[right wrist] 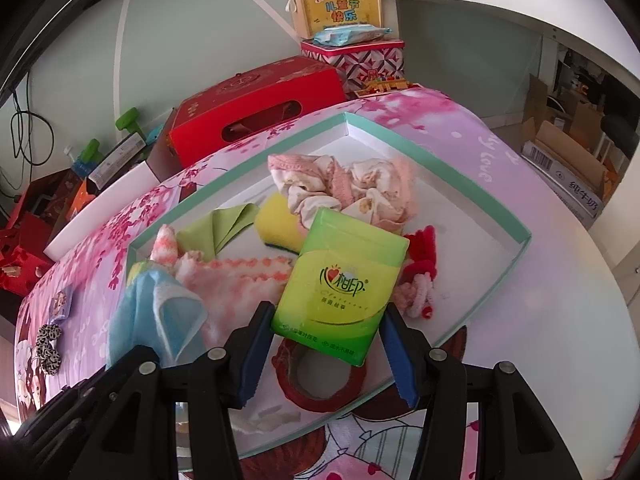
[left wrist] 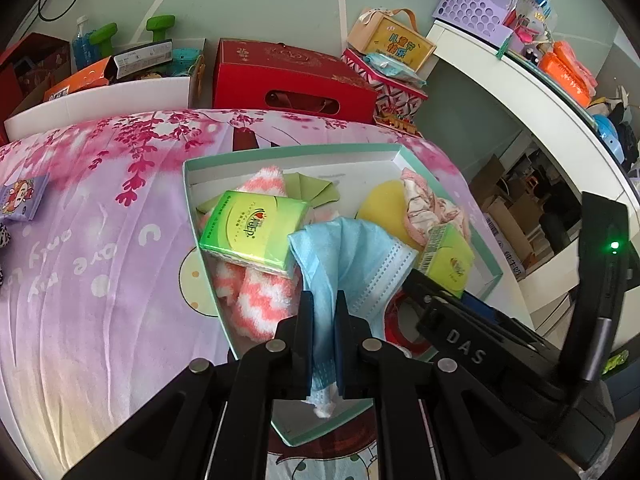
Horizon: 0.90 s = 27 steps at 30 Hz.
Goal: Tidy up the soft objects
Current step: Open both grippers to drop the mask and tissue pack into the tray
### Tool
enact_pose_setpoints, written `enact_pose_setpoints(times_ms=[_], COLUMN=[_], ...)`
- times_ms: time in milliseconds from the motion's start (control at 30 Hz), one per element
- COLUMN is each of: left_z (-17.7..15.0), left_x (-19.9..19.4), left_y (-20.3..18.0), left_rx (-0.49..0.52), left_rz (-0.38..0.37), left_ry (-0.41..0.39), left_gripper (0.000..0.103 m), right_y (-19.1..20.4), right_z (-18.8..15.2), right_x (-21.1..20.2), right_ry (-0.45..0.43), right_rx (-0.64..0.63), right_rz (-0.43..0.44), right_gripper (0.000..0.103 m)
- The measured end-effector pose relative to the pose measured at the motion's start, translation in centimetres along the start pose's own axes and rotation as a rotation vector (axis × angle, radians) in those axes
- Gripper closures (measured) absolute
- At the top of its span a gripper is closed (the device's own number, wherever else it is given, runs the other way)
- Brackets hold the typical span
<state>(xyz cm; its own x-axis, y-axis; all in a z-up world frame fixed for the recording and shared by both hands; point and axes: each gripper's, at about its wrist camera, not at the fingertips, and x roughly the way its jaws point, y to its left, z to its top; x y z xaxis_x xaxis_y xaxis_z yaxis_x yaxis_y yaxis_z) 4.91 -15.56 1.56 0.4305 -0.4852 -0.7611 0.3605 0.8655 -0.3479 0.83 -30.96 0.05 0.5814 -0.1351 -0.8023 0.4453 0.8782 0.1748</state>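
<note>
The left gripper (left wrist: 324,320) has its two fingers pinched nearly together on a fold of a blue face mask (left wrist: 352,256), which drapes up and over the near part of a shallow teal-rimmed tray (left wrist: 288,150). The right gripper (right wrist: 324,344) has its fingers spread wide on either side of a green tissue pack (right wrist: 340,284). The pack sits tilted between them above the tray; whether the pads actually touch it cannot be told.

Most soft things already lie in the tray: a pink-and-white fuzzy sock (left wrist: 260,300), a folded green cloth (right wrist: 228,226), a yellow sponge (right wrist: 278,222), a crumpled floral cloth (right wrist: 344,188), red and pink yarn pieces (right wrist: 420,276), and a second green tissue pack (left wrist: 252,228). A red tape roll (right wrist: 320,376) lies under the right gripper. The task looks well advanced, with the mask and the pack apparently the items being placed.

The tray rests on a pink floral bedsheet (left wrist: 100,240). The left view alone shows a small purple packet (left wrist: 24,198) lying on the sheet, well apart from the tray, and a white shelf (left wrist: 520,76) of clutter to the right. The right view alone shows spotted hair ties (right wrist: 48,346) on the sheet, probably yet to be gathered. Both views show a red gift box (left wrist: 292,76) behind the bed.
</note>
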Motion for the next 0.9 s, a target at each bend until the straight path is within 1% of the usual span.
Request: enact_pose_setpoints(times_ms=[100, 133, 167, 233, 267, 333, 400, 467, 500, 533, 600, 667, 767, 833, 900], left_z=[0.0, 0.1, 0.1, 0.2, 0.2, 0.3, 0.4, 0.6, 0.6, 0.6, 0.7, 0.8, 0.7, 0.7, 0.6], left_x=[0.0, -0.1, -0.2, -0.6, -0.9, -1.4, -1.8, -2.3, -2.5, -2.7, -2.9, -3.1, -2.9, -2.6, -2.4], left_y=[0.0, -0.1, -0.1, -0.1, -0.2, -0.2, -0.1, 0.3, 0.6, 0.8, 1.4, 2.2, 3.4, 4.1, 4.6], left_rx=[-0.004, -0.003, -0.002, 0.002, 0.003, 0.006, 0.003, -0.008, -0.016, -0.023, -0.034, -0.055, -0.081, -0.094, -0.103], left_rz=[0.005, 0.005, 0.008, 0.015, 0.018, 0.023, 0.024, 0.03, 0.039, 0.052, 0.076, 0.121, 0.182, 0.213, 0.236], left_ry=[0.008, 0.006, 0.005, 0.003, -0.002, -0.012, -0.019, -0.028, -0.034, -0.041, -0.052, -0.062, -0.052, -0.036, -0.03], left_gripper=[0.091, 0.084, 0.072, 0.06, 0.059, 0.059, 0.055, 0.037, 0.034, 0.03, 0.024, 0.016, 0.013, 0.013, 0.013], right_y=[-0.1, -0.2, -0.3, -0.4, -0.4, -0.5, -0.5, -0.6, -0.6, -0.6, -0.7, -0.8, -0.8, -0.8, -0.9], right_z=[0.1, 0.1, 0.2, 0.3, 0.3, 0.4, 0.5, 0.6, 0.6, 0.6, 0.7, 0.8, 0.8, 0.8, 0.9], right_x=[-0.1, -0.2, -0.4, -0.6, -0.7, -1.0, -1.2, -1.4, -1.4, -1.5, -1.5, -1.5, -1.4, -1.5, -1.7], right_ry=[0.001, 0.0, -0.004, -0.009, -0.01, -0.017, -0.022, -0.026, -0.029, -0.032, -0.035, -0.032, -0.03, -0.033, -0.042], right_rx=[-0.002, 0.0, 0.003, 0.004, 0.002, -0.005, -0.012, -0.018, -0.023, -0.024, -0.027, -0.029, -0.027, -0.026, -0.021], right_rz=[-0.013, -0.016, -0.02, -0.022, -0.025, -0.043, -0.06, -0.07, -0.082, -0.089, -0.107, -0.112, -0.117, -0.125, -0.131], right_gripper=[0.046, 0.046, 0.045, 0.045, 0.044, 0.038, 0.035, 0.024, 0.016, 0.012, 0.011, 0.01, 0.009, 0.0, 0.0])
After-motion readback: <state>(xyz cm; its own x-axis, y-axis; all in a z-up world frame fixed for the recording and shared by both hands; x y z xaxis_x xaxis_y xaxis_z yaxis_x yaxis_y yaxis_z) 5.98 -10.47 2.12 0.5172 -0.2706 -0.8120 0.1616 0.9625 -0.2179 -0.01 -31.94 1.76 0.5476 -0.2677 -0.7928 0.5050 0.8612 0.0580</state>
